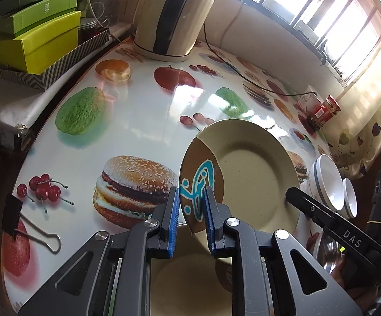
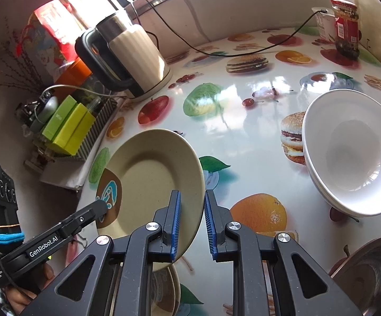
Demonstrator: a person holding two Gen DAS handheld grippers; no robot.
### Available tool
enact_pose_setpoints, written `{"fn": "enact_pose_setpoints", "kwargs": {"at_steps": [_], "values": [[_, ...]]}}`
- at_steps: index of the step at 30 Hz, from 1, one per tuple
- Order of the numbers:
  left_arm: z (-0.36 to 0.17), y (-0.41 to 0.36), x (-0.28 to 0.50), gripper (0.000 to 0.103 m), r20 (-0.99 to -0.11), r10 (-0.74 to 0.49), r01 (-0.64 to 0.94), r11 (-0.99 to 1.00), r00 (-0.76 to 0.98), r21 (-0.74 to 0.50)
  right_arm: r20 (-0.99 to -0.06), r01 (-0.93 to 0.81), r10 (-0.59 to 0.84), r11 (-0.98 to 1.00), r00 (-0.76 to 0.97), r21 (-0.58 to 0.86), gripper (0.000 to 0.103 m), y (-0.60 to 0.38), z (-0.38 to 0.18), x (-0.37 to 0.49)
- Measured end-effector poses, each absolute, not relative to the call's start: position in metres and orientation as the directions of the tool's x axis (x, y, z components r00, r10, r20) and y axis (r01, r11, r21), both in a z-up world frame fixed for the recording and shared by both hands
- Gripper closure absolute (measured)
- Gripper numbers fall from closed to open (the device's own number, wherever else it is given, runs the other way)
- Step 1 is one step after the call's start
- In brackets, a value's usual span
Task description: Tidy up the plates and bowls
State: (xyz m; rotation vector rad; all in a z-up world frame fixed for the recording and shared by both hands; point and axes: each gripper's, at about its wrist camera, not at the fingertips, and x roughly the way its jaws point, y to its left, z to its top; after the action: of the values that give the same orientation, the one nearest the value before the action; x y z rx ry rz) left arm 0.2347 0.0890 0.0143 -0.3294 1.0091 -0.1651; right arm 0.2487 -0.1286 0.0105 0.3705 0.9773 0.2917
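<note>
A beige plate (image 1: 253, 173) with a brown patch and a blue motif is lifted and tilted above the table. My left gripper (image 1: 190, 221) straddles its brown rim; the jaws stand a little wider than the rim. My right gripper (image 2: 192, 223) straddles the opposite rim of the same plate (image 2: 148, 173), with a visible gap on the right side. Another beige plate (image 1: 185, 284) lies below the lifted one; it also shows in the right wrist view (image 2: 164, 289). Stacked white bowls (image 2: 353, 152) sit tilted at the right; they also show in the left wrist view (image 1: 330, 184).
The table (image 1: 127, 121) has a glossy fruit-and-burger cloth. A cream kettle (image 1: 174, 18) with a cord stands at the back. Green boxes (image 1: 37, 39) sit in a tray. A jar (image 2: 346, 26) stands far right. A steel dish (image 2: 369, 271) lies near. A binder clip (image 1: 29, 223) lies left.
</note>
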Motion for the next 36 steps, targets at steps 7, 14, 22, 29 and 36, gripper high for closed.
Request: {"fn": "enact_pose_setpoints", "kwargs": {"at_steps": [7,14,22,29,36], "values": [[0.011,0.092,0.22,0.085,-0.799,-0.287,-0.023,0.936,0.528,-0.351,-0.746,-0.084,0.412,0.896,0.524,0.436,0.085,-0.127,0.01,0.235],[0.008,0.097,0.203,0.085,-0.799,-0.286,-0.038,0.933,0.529,-0.359,-0.746,-0.094,0.422,0.893,0.515,0.44,0.085,-0.122,0.009,0.22],[0.008,0.103,0.183,0.085,-0.795,-0.277,-0.052,0.931,0.54,-0.36,-0.747,-0.11,0.43,0.892,0.506,0.439,0.085,-0.116,0.007,0.205],[0.002,0.109,0.168,0.085,-0.797,-0.272,-0.072,0.928,0.539,-0.366,-0.746,-0.128,0.443,0.888,0.497,0.442,0.085,-0.112,0.005,0.19],[-0.004,0.114,0.156,0.084,-0.8,-0.268,-0.087,0.926,0.536,-0.368,-0.753,-0.136,0.453,0.885,0.478,0.446,0.085,-0.109,0.0,0.18]]}}
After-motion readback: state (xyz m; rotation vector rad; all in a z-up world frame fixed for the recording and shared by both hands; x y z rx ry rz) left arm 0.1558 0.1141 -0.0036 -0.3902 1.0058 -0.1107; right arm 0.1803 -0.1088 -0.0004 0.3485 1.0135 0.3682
